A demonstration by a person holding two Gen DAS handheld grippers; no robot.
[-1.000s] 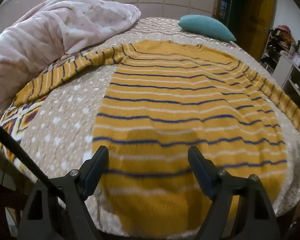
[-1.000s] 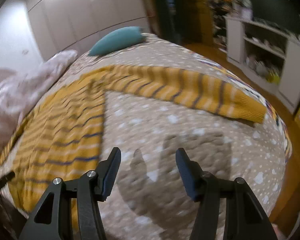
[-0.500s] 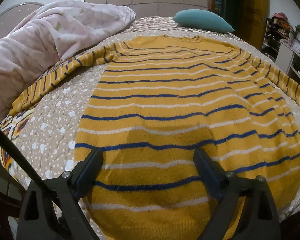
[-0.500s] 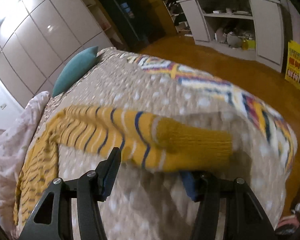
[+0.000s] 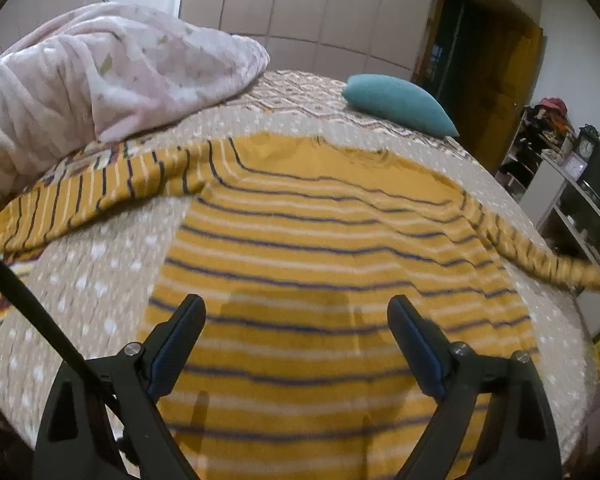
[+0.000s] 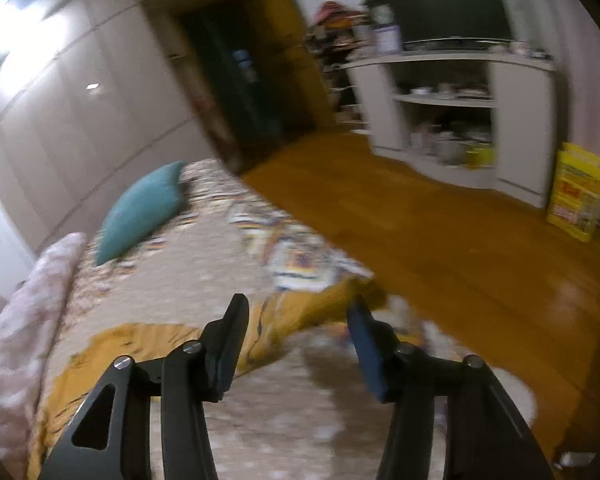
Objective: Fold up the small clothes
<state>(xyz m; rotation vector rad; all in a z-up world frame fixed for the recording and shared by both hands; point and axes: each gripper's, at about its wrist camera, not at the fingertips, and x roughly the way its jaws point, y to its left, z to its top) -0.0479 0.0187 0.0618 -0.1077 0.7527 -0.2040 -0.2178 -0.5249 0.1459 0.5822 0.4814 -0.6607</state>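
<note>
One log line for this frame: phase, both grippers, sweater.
phase: sleeve fold | left gripper: open over sweater | right gripper: open, sleeve between fingers | sweater: flat on bed

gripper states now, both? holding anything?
Left gripper: open, empty, above the yellow striped sweater.
Right gripper: the sweater's sleeve lies between the jaws; too blurred to tell whether they grip it.

Fuzzy knit sweater (image 5: 320,240); glossy wood floor (image 6: 440,240); fleecy blanket (image 5: 100,92).
</note>
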